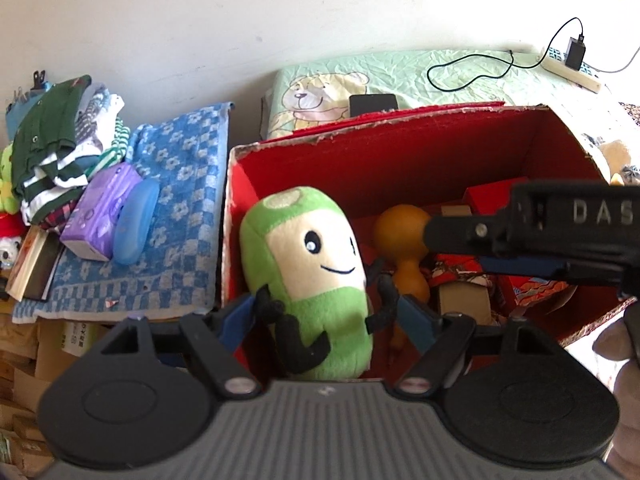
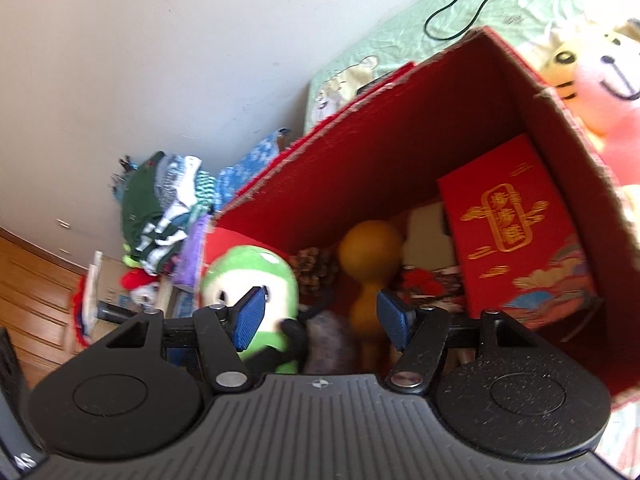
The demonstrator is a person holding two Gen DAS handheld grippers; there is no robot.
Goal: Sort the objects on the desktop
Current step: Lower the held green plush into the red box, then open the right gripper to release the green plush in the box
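A green and cream plush toy (image 1: 310, 276) with a smiling face and black limbs stands upright at the left end of the red cardboard box (image 1: 400, 152). My left gripper (image 1: 324, 316) has its blue pads on either side of the toy's lower body and is shut on it. My right gripper (image 2: 320, 320) hovers open over the box, empty, with the plush toy (image 2: 244, 276) behind its left pad. An orange gourd (image 2: 370, 256) lies in the box between the pads. The right gripper also shows in the left wrist view (image 1: 540, 236), above the box at right.
In the box lie a red gift packet (image 2: 516, 236), a pine cone (image 2: 314, 270) and other small items. Left of the box a blue checked towel (image 1: 176, 184) carries a purple tissue pack (image 1: 102, 212), a blue case (image 1: 134, 226) and folded clothes (image 1: 60, 140). Plush toys (image 2: 600, 68) sit right of the box.
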